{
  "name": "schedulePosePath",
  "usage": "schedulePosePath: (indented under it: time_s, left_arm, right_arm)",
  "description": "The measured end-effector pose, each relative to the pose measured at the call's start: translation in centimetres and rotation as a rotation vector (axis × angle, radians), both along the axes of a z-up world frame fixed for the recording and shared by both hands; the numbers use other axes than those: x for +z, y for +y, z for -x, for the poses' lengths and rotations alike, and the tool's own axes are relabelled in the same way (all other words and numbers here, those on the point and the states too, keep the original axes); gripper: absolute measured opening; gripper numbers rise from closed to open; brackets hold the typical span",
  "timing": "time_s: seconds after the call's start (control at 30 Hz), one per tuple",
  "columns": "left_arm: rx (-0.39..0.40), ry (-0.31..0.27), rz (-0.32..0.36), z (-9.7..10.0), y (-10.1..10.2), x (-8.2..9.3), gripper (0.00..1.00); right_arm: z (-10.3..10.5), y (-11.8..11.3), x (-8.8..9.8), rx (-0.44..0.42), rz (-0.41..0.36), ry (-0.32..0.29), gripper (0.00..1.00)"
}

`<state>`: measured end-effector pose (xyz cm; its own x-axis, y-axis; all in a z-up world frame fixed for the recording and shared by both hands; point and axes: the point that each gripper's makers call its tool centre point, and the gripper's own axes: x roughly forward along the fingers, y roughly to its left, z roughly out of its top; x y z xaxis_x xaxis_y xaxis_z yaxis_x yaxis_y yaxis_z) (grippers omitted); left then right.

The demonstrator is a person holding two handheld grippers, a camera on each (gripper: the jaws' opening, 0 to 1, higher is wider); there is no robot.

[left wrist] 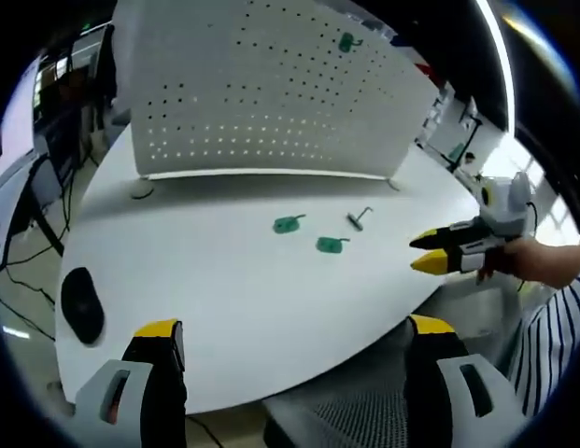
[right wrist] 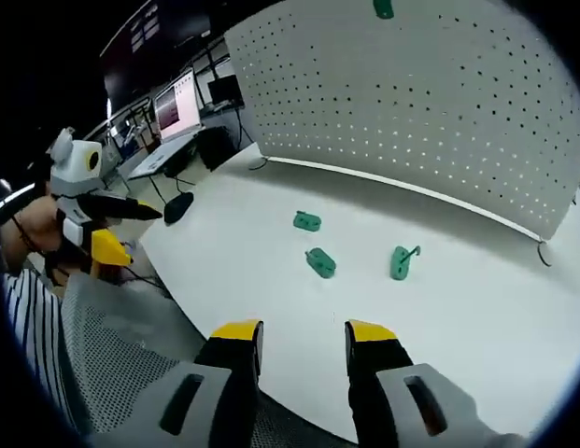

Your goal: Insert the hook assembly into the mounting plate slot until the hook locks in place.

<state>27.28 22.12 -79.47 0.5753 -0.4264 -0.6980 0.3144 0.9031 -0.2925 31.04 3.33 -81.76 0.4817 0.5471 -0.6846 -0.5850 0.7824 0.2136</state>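
Observation:
A white perforated mounting plate (left wrist: 261, 84) (right wrist: 411, 103) stands upright at the back of the white table, with one green hook piece (left wrist: 346, 42) (right wrist: 384, 9) fixed high on it. In the left gripper view, two green hook pieces (left wrist: 288, 224) (left wrist: 329, 245) and a bare metal hook (left wrist: 360, 218) lie on the table. The right gripper view shows three green pieces (right wrist: 307, 221) (right wrist: 319, 262) (right wrist: 401, 262), the last with a wire hook. My left gripper (left wrist: 294, 327) is wide open above the near table edge. My right gripper (right wrist: 304, 331) is open and holds nothing, short of the pieces.
A black mouse (left wrist: 82, 303) (right wrist: 177, 207) lies near the table's edge. A mesh office chair (right wrist: 112, 373) sits below the table rim. A hand in a striped sleeve (left wrist: 551, 299) holds the right gripper (left wrist: 439, 250). Desks with monitors (right wrist: 177, 107) stand behind.

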Motion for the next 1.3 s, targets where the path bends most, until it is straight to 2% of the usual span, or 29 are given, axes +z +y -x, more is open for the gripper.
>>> schedulePosePath:
  time_s: [0.27, 0.33, 0.5, 0.73, 0.87, 1.0, 1.17, 1.23, 1.3]
  left_arm:
    - [0.015, 0.017, -0.005, 0.1, 0.6, -0.5, 1.00]
    - [0.016, 0.020, -0.002, 0.1, 0.5, -0.5, 1.00]
    - [0.022, 0.036, 0.000, 0.1, 1.1, -1.1, 1.00]
    - [0.054, 0.041, 0.014, -0.1, 2.0, -1.5, 1.00]
    - [0.063, 0.055, 0.015, 0.1, 2.0, -2.0, 1.00]
    - [0.071, 0.064, 0.028, 0.2, 2.1, -2.2, 1.00]
    - [0.084, 0.072, 0.023, 0.0, 2.6, -2.3, 1.00]
    - [0.089, 0.075, 0.022, -0.1, 2.9, -2.3, 1.00]
    - [0.092, 0.077, 0.018, -0.2, 3.1, -2.4, 1.00]
  right_arm:
    - [-2.9, 3.5, -0.7, -0.038, -0.084, 0.028, 0.30]
    - [-3.5, 4.4, -0.9, -0.065, -0.143, 0.061, 0.30]
    - [-5.1, 5.3, -1.3, -0.082, -0.143, 0.064, 0.28]
    - [-7.2, 7.9, -1.7, -0.090, -0.166, 0.081, 0.27]
    - [-8.2, 9.1, -2.4, -0.119, -0.191, 0.118, 0.26]
    - [-9.5, 9.4, -3.1, -0.181, -0.200, 0.131, 0.25]
    - [-11.1, 9.3, -4.2, -0.354, -0.278, 0.226, 0.24]
    - [-11.7, 9.3, -4.4, -0.407, -0.307, 0.249, 0.22]
    - [-12.3, 9.3, -4.6, -0.432, -0.303, 0.258, 0.20]
